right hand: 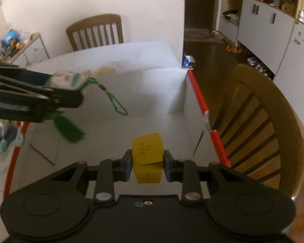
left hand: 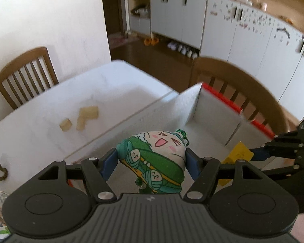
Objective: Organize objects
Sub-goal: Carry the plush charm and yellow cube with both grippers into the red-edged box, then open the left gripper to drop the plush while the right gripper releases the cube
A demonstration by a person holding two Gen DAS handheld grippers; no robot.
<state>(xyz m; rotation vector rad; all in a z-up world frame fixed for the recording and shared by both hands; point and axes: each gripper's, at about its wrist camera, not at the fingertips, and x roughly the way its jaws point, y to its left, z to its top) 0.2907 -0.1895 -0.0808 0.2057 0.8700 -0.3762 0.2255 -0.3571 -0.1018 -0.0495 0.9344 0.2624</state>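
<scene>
From the left wrist, the left claw [left hand: 152,160] is clamped on a green-and-white cartoon pouch [left hand: 154,158], its blue pads pressing both sides, held over the open white box [left hand: 212,111] on the desk [left hand: 71,101]; a few pale blocks [left hand: 83,117] lie on the desk beside the box. From the right wrist, the right claw [right hand: 147,163] pinches a small yellow carton [right hand: 147,154] above the box floor, while the pouch's green tassel [right hand: 71,129] dangles to its left.
</scene>
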